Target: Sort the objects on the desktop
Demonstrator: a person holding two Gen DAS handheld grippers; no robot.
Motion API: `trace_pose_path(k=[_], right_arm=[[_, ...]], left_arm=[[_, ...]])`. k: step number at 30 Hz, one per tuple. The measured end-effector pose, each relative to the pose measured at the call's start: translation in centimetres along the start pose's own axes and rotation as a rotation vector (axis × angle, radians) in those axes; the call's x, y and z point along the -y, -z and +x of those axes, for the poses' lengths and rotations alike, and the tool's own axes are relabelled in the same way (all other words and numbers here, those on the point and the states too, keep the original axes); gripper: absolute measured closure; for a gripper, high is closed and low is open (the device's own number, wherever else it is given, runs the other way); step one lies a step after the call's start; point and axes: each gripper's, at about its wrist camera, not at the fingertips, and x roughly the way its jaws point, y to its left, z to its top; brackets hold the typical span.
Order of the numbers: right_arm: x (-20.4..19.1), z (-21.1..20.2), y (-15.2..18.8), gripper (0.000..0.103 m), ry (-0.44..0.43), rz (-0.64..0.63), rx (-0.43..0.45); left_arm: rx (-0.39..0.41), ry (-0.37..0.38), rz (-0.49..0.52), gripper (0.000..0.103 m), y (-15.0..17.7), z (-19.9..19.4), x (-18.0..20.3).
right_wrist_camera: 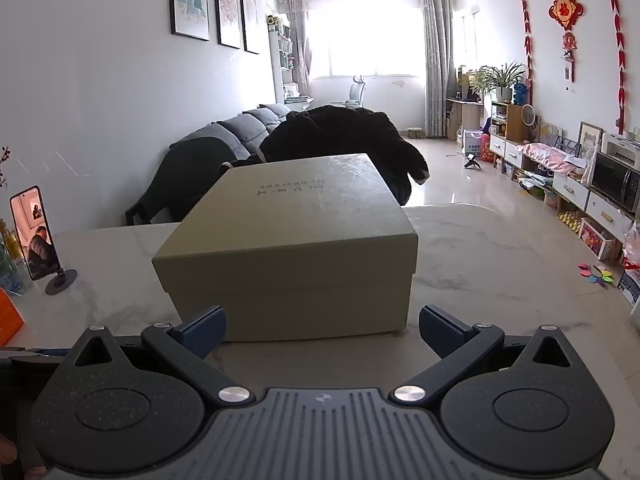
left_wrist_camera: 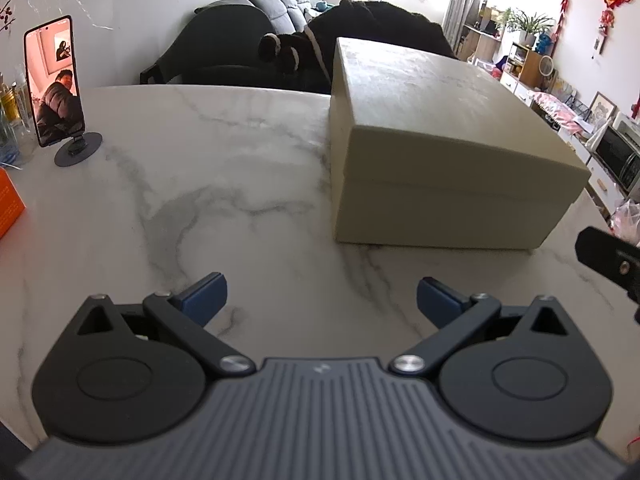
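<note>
Resting lidded on marble table (left_wrist_camera: 168,184): beige box (right_wrist_camera: 296,240), contents hidden | left gripper (left_wrist_camera: 322,300) wide open, empty | right gripper (right_wrist_camera: 322,330) wide open, empty

One lidded box (left_wrist_camera: 440,148) on one marble table (left_wrist_camera: 224,200). One phone (left_wrist_camera: 54,80) on one stand (left_wrist_camera: 78,148). One orange box (left_wrist_camera: 10,204). Three framed pictures (right_wrist_camera: 218,8) on wall. One sofa (right_wrist_camera: 240,132).

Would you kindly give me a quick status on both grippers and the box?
Left gripper open, empty. Right gripper open, empty, facing the box. Box lid on, untouched, on the marble table. Nothing in the way.
</note>
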Motion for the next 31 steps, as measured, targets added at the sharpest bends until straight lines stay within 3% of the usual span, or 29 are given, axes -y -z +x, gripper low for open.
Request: trace_pose_path(k=[31], right_arm=[[0.8,3.1,1.5,0.0,0.021,0.011,-0.091]], left_arm=[[-0.048,-0.012,-0.009,0.0,0.2,2.5,0.2]])
